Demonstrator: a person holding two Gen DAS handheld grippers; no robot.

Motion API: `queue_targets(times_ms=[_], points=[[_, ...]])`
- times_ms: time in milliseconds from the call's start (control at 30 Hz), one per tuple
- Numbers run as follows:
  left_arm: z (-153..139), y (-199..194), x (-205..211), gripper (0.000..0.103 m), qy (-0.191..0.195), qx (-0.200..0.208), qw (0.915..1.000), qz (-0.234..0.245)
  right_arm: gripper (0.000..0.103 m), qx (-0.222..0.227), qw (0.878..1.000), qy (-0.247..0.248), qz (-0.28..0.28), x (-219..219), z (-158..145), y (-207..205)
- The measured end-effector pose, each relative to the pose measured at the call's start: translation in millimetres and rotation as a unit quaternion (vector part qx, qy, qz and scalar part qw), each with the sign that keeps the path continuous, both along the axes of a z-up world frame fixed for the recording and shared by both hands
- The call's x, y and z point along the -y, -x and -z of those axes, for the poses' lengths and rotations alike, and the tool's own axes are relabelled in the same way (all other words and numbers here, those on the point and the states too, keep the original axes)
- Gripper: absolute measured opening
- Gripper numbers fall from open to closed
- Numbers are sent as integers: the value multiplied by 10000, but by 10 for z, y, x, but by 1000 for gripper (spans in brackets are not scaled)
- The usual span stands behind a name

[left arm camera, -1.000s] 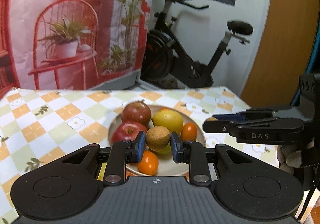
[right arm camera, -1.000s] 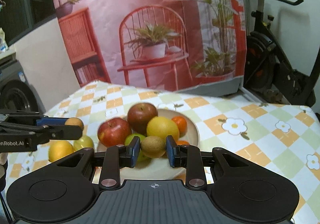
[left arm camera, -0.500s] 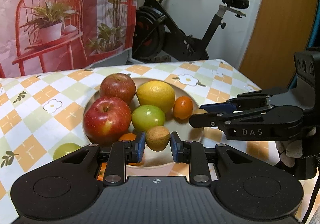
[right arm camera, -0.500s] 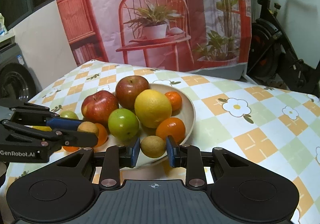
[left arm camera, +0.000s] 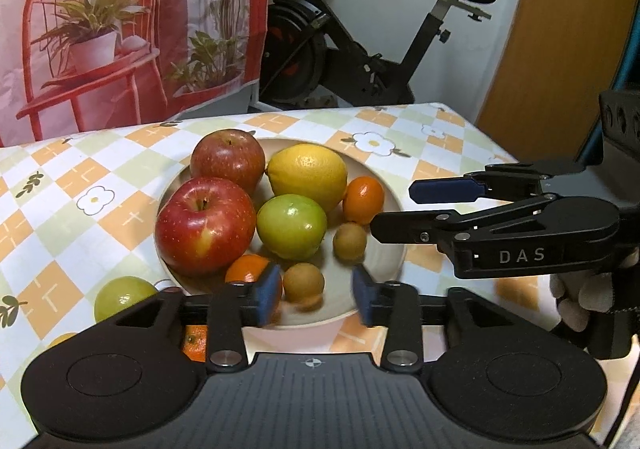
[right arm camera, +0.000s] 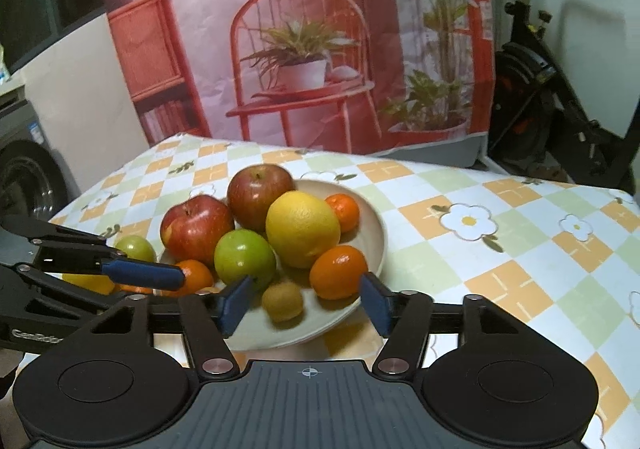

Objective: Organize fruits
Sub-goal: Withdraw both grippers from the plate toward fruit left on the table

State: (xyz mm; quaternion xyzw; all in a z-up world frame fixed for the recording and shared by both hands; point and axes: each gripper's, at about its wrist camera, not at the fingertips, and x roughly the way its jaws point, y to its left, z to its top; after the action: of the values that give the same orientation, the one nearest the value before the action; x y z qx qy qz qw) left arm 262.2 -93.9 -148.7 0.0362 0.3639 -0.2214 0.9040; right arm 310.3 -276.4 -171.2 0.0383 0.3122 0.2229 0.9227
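Observation:
A cream plate (left arm camera: 384, 269) holds two red apples (left arm camera: 206, 225), a lemon (left arm camera: 308, 175), a green apple (left arm camera: 292, 225) and tangerines. My left gripper (left arm camera: 314, 299) hangs over the plate's near rim, its jaws opening. A small brown fruit (left arm camera: 303, 283) lies free on the plate between its pads. My right gripper (right arm camera: 306, 305) is opening as well, with a second brown fruit (right arm camera: 283, 301) loose on the plate between its blue pads. In the left wrist view that fruit (left arm camera: 350, 241) sits just under the right gripper (left arm camera: 396, 209).
A green fruit (left arm camera: 122, 299) and a tangerine (left arm camera: 194, 343) lie on the checked tablecloth (right arm camera: 500, 249) left of the plate, with a yellow fruit (right arm camera: 90, 283) beside them. An exercise bike (left arm camera: 352, 49) and a printed backdrop (right arm camera: 300, 49) stand behind the table.
Both grippers came down to the plate, each shut on a small brown fruit. Both have now opened, and the two fruits rest on the plate.

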Motion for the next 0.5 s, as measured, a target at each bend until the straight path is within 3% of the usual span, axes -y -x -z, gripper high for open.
queue_targets(times_ms=[67,167,333,500], points=[[-54,5,-27,58,-51,110,9999,-61,60,39,9999,-51,139,18,-50,37],[-165,9,-118,61,-54,224,9996,-140,72,90,9992,-127,380,43,-123,92],[-404,-10,-348,77,-70,375,9984,-425,91,188,9967,-175,769,27,-231,206],[-594,-21,-598,77,-196,616,9970,-416,94,224,9926,-153,1182,-91,-285,304]])
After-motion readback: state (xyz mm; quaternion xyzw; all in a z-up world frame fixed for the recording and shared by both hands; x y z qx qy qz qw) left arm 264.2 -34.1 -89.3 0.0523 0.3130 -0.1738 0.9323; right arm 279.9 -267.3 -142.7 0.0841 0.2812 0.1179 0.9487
